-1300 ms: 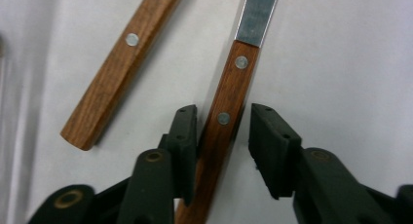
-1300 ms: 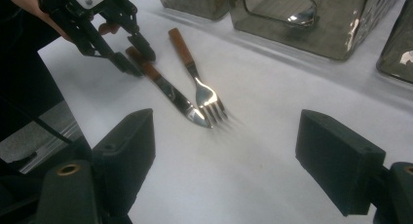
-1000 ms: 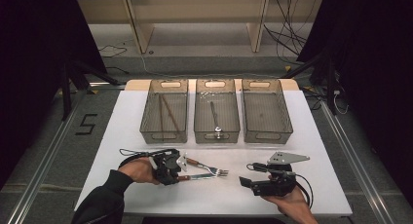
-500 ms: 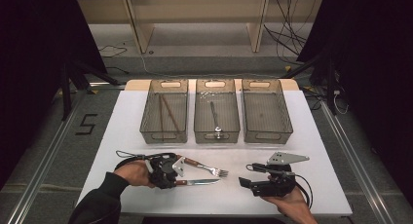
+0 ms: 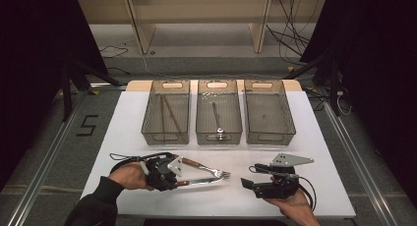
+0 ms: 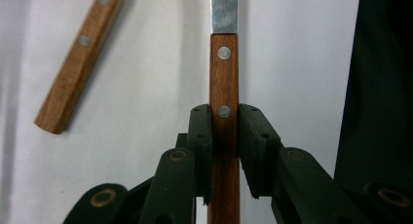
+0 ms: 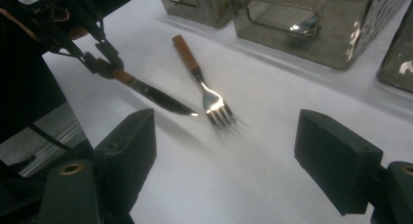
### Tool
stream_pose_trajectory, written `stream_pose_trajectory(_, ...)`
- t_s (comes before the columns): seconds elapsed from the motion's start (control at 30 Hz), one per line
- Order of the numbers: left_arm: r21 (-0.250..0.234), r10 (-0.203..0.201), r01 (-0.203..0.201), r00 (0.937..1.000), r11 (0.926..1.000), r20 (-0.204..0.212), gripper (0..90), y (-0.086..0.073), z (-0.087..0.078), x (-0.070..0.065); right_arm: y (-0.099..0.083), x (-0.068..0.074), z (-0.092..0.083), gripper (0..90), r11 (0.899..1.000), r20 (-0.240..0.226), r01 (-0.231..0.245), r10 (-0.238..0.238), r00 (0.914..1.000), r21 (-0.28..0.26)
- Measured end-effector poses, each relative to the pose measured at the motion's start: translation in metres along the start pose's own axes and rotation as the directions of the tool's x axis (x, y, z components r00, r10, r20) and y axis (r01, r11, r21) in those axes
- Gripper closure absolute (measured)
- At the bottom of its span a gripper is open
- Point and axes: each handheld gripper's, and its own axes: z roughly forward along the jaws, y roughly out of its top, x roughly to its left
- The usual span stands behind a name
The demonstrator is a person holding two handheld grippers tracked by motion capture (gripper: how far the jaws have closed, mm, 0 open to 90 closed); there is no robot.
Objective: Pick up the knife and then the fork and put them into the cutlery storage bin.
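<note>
The left gripper (image 6: 224,151) is clamped on the wooden handle of the knife (image 6: 224,87), its two black jaws pressing the handle from either side just behind the lower rivet. From the jaws the knife runs straight ahead along the gripper's own line, blade leading; in the right gripper view the knife (image 7: 151,95) appears lifted off the white table (image 5: 324,142), with a shadow lying under the blade. Just beside the knife, on the far side from the person, lies the fork (image 5: 209,169) (flat on the table, its handle slanting away from the knife's). Beyond both stand three clear bins in a row; the right bin (image 5: 269,113) appears empty and is the likely home for the knife, diagonally ahead and to the right of the left gripper. The right gripper (image 7: 226,151) waits with jaws spread wide and nothing between them, its tips facing the fork.
</note>
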Motion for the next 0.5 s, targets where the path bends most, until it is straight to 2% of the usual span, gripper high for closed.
stream_pose_trajectory(0.17, -0.028, -0.058, 0.058, 0.9981, 0.9979, -0.021, 75.7, 0.005, -0.007, 0.003, 0.002, 0.003, -0.005, 23.9, 0.999, 0.019, 0.02, -0.02, 0.9996, -0.035)
stream_pose_trajectory(0.27, -0.044, -0.11, 0.108, 0.9933, 0.9931, -0.035, 75.6, 0.008, -0.008, 0.005, 0.003, 0.006, -0.007, 23.9, 0.998, 0.023, 0.036, -0.035, 0.9991, -0.052)
stream_pose_trajectory(0.4, -0.052, -0.153, 0.151, 0.9869, 0.9872, -0.051, 75.7, 0.011, -0.007, 0.006, 0.004, 0.009, -0.008, 23.9, 0.997, 0.03, 0.047, -0.045, 0.9985, -0.06)
stream_pose_trajectory(0.5, -0.07, -0.192, 0.188, 0.9798, 0.9796, -0.054, 75.6, 0.016, -0.007, 0.008, 0.003, 0.009, -0.009, 23.9, 0.997, 0.033, 0.046, -0.044, 0.9985, -0.06)
